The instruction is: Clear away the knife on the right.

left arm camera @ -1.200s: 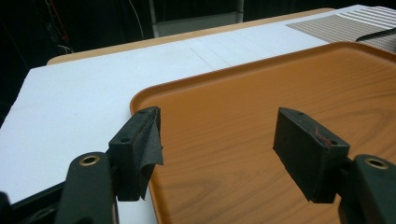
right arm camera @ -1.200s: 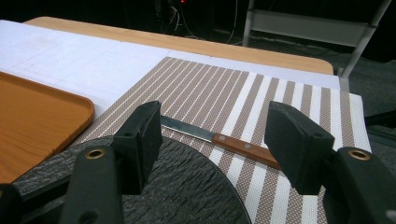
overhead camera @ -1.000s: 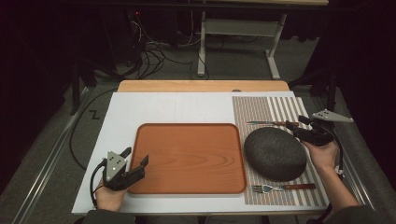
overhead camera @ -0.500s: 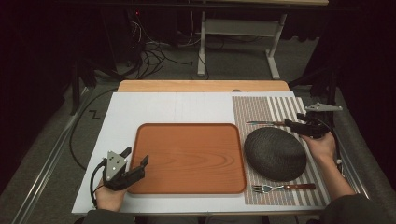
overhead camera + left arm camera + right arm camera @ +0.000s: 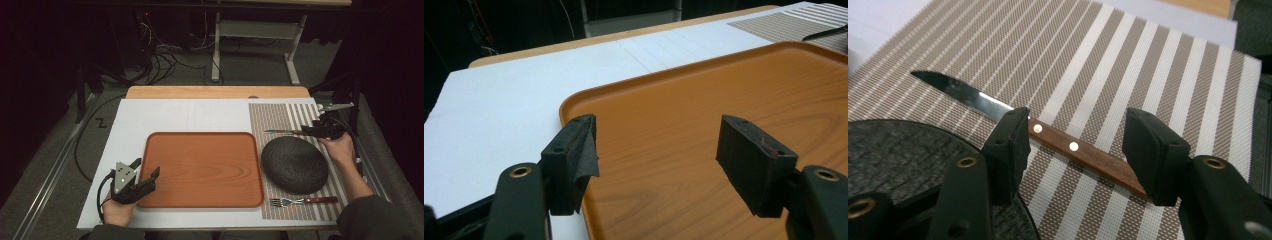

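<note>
A knife point(image 5: 1048, 137) with a wooden handle and steel blade lies on the striped placemat point(image 5: 280, 116), just behind a dark round plate point(image 5: 294, 164). My right gripper point(image 5: 1075, 150) is open over the knife, its jaws standing on either side of the handle; from above it sits at the mat's right edge point(image 5: 322, 131). A fork point(image 5: 302, 201) lies on the mat's near edge. The orange wooden tray point(image 5: 202, 167) occupies the middle of the white board. My left gripper point(image 5: 145, 177) is open at the tray's near left corner point(image 5: 574, 107), holding nothing.
The white board point(image 5: 170, 115) rests on a wooden table point(image 5: 215, 92). Dark floor, cables and a metal stand point(image 5: 255, 45) lie beyond the far edge. The plate sits close beside the tray's right rim.
My right gripper has moved away from the plate toward the far right and come down over the knife handle. The left gripper has stayed put.
</note>
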`<state>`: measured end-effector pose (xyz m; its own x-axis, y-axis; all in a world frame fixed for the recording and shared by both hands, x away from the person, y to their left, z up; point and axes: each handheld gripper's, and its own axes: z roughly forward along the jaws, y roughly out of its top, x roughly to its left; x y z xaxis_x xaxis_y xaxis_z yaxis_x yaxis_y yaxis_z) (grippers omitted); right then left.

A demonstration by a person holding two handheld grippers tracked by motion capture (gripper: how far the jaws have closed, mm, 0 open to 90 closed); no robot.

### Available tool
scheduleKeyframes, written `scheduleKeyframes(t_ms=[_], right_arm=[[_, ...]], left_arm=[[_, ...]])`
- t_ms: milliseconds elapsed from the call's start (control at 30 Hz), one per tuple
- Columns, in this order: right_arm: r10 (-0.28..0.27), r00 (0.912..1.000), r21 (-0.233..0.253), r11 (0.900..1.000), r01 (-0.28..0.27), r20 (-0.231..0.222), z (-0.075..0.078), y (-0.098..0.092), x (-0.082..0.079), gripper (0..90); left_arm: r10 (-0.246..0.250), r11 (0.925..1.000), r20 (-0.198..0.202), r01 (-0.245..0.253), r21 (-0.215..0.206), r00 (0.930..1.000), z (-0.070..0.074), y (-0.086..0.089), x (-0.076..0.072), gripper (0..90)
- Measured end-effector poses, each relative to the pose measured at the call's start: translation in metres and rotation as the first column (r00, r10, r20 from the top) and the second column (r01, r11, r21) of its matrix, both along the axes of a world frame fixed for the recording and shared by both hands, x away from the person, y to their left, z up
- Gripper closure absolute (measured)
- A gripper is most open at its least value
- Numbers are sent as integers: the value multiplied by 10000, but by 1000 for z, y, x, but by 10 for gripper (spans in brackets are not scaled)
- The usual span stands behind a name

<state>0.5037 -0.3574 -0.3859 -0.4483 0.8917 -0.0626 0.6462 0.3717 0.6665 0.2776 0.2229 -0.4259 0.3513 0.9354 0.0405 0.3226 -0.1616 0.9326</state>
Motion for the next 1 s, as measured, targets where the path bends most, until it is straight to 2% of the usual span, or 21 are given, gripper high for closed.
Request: scheduleKeyframes(t_ms=[33, 67, 300, 367, 467, 533, 1000], right_arm=[[0, 10000, 0, 10000, 0, 0, 0, 0, 0, 464], [-10, 9997, -47, 10000, 9, -258, -3, 0, 4, 466], [-44, 9985, -234, 9997, 32, -540, -10, 1, 11, 468], [-10, 9984, -531, 9986, -20, -566, -12, 4, 14, 486], [52, 9974, -506, 9987, -89, -715, -14, 4, 16, 494], [90, 9943, -523, 9985, -147, -1061, -16, 5, 20, 481], [0, 9854, -665, 9977, -115, -1701, -22, 5, 28, 453]], left_arm=[[0, 10000, 0, 0, 0, 10000, 0, 0, 0, 325], [-3, 10000, 3, 3, 6, 10000, 0, 0, 0, 325], [-14, 10000, -1, 14, -1, 10000, 0, 0, 0, 325], [-3, 10000, 6, 3, -12, 10000, 0, 0, 0, 325], [-1, 10000, 36, 1, 1, 10000, 0, 0, -1, 328], [-5, 10000, 35, 5, -7, 10000, 0, -1, -1, 330], [5, 10000, 14, -5, 21, 10000, 0, -1, -1, 330]])
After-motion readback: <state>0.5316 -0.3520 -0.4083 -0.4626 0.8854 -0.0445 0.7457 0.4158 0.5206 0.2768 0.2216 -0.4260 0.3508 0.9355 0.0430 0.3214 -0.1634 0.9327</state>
